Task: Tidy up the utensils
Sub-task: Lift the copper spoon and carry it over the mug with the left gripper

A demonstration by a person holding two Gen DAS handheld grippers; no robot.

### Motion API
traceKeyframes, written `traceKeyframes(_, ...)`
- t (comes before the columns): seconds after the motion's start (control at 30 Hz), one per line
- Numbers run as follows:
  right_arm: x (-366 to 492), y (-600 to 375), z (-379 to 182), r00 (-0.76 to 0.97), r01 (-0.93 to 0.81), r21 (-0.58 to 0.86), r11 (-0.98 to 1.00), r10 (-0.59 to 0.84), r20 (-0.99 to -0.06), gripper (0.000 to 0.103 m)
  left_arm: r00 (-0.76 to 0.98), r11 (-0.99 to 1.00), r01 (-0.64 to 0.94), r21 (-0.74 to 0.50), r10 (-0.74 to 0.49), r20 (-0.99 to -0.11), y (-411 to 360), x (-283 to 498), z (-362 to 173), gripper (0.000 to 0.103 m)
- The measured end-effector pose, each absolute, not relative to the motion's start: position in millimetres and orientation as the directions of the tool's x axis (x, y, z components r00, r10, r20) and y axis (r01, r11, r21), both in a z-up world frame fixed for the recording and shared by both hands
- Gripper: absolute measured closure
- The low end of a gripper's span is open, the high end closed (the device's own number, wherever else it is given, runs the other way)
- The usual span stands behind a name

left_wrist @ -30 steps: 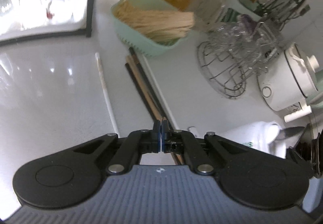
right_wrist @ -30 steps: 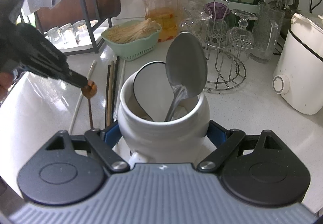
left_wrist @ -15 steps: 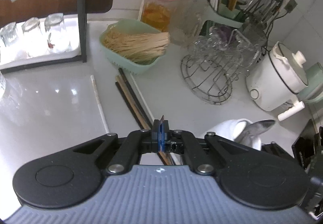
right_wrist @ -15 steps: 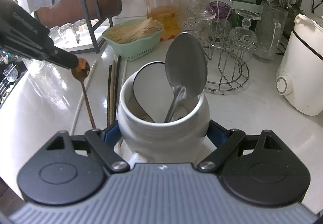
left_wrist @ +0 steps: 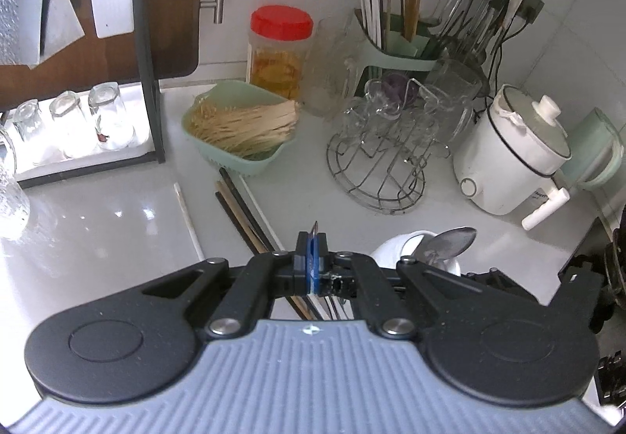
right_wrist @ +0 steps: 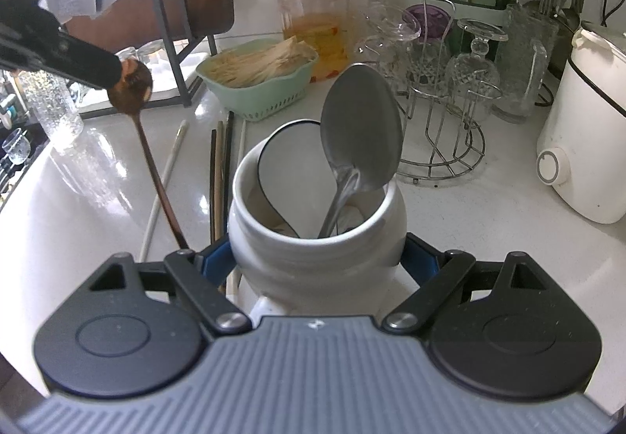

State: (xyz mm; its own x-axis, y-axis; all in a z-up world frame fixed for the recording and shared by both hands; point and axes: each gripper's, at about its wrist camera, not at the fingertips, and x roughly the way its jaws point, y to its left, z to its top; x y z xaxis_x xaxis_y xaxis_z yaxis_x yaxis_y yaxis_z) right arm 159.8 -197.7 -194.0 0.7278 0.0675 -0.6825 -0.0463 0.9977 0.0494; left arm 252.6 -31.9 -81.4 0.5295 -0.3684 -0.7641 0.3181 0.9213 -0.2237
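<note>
My left tongs [left_wrist: 313, 258] clamped on a copper spoon [right_wrist: 135, 90] by its bowl, handle hanging down left of the white crock [right_wrist: 313, 234]. Right tongs [right_wrist: 317, 262] grip the crock, steel spoon [right_wrist: 362, 129] already inside. Best: lift till the handle tip clears the rim, centre, lower. Chopsticks [left_wrist: 242, 211] left on the counter [left_wrist: 98, 230].

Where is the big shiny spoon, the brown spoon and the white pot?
Big shiny silver metal spoon [right_wrist: 362, 129], right wrist view, on its bowl.
Long thin brown copper spoon [right_wrist: 131, 90], right wrist view, on its bowl.
Round white ceramic pot [right_wrist: 313, 258], right wrist view, on its front wall.
</note>
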Motion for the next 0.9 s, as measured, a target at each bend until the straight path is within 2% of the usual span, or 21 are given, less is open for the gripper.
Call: traceKeyframes(0.9, 159.5, -196.0, -194.4, 0.731, -0.039, 0.052, 0.998, 0.064, -0.68, 0.012, 0.631, 0.874, 0.449, -0.188, -0.459, -0.626, -65.4, 231.8, 19.0, 0.102)
